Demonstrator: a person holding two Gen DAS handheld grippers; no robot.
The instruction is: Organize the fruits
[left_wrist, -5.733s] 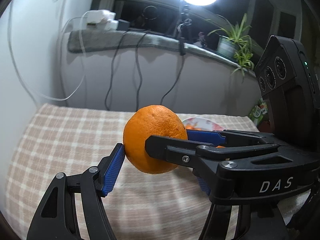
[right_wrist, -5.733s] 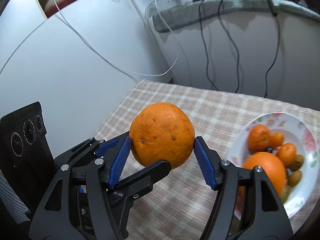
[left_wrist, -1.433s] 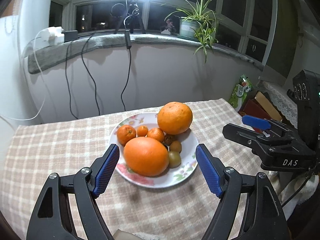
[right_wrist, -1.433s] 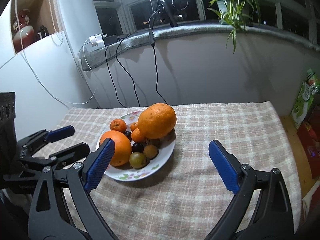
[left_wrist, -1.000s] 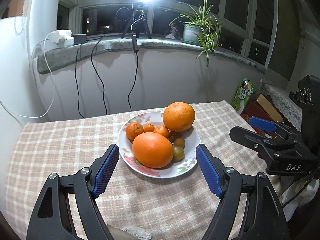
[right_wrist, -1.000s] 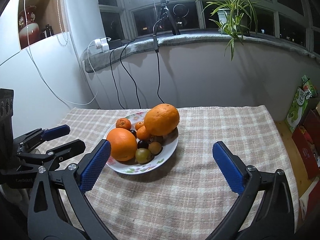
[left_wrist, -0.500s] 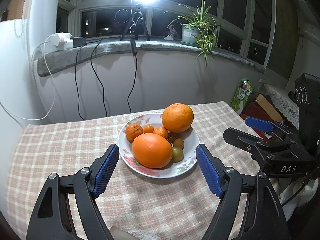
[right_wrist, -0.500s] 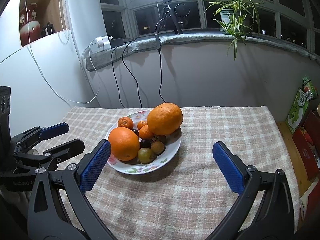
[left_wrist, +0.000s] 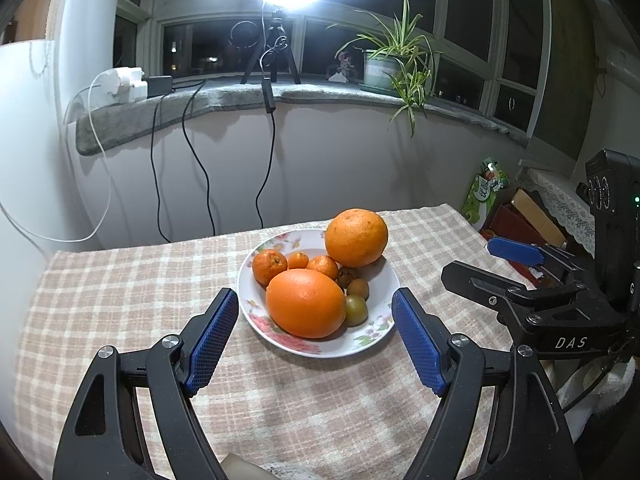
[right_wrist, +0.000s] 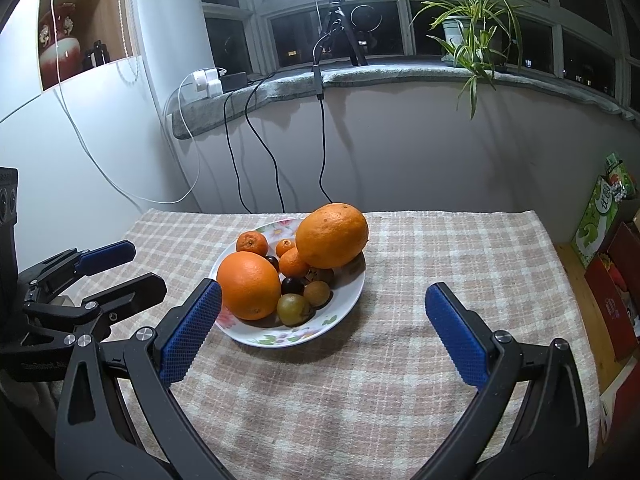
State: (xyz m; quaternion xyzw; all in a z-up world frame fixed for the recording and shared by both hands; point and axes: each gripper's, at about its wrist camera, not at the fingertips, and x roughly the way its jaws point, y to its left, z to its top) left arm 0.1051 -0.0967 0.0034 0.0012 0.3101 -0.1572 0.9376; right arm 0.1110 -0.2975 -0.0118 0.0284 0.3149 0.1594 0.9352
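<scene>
two big oranges (left_wrist: 305, 303) (left_wrist: 356, 237) sit piled with smaller fruits on the floral plate (left_wrist: 384, 280); left gripper (left_wrist: 315, 334) and right gripper (right_wrist: 322, 328) both hover spread wide, empty, near it.

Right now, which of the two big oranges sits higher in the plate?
The rough-skinned big orange at the far side of the flowered white plate; it perches on smaller fruits, while the smooth big orange lies low.

White letters "DAS" stand on the black body of the right gripper (left_wrist: 516, 268), seen from the left wrist view. The green carton (left_wrist: 484, 194) by the table carries print too small to read.
</scene>
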